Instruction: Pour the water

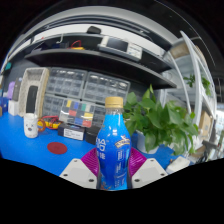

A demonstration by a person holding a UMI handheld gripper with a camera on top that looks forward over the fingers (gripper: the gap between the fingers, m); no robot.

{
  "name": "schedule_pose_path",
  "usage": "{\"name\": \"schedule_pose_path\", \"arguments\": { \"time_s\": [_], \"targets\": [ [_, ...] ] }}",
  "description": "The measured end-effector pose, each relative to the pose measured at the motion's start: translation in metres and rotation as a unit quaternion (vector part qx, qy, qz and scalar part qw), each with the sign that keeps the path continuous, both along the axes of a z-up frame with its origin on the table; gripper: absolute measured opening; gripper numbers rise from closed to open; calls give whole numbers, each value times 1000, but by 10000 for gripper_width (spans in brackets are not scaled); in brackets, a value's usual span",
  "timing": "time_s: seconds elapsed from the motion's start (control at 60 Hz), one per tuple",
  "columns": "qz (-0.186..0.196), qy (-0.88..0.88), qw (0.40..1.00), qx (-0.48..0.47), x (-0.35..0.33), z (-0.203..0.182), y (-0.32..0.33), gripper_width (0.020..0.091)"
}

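Note:
A blue drink bottle (113,145) with a tan cap and a white label stands upright between my fingers. My gripper (113,172) is shut on the bottle: both magenta pads (91,165) press against its lower body, one on each side. The bottle's base is hidden below the fingers. A small white cup (31,125) stands on the blue tabletop (30,148) far to the left, well beyond the fingers.
A green potted plant (160,122) rises just right of the bottle. Behind it are a white box (73,131), a dark red disc (58,148) on the table, and shelves (90,55) with office clutter.

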State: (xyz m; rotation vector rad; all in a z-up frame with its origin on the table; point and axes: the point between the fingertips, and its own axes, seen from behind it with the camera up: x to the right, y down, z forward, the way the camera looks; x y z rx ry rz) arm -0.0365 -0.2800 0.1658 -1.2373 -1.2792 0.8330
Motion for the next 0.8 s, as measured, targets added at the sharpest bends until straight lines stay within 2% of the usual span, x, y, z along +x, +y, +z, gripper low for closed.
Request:
{"name": "schedule_pose_path", "arguments": {
  "time_s": [0.183, 0.383, 0.6, 0.8],
  "targets": [
    [61, -21, 982, 179, -32, 17, -32, 348],
    [115, -35, 911, 395, -73, 40, -73, 349],
    [127, -48, 789, 600, -98, 69, -71, 346],
    [131, -48, 682, 718, -105, 95, -39, 347]
  ]
}}
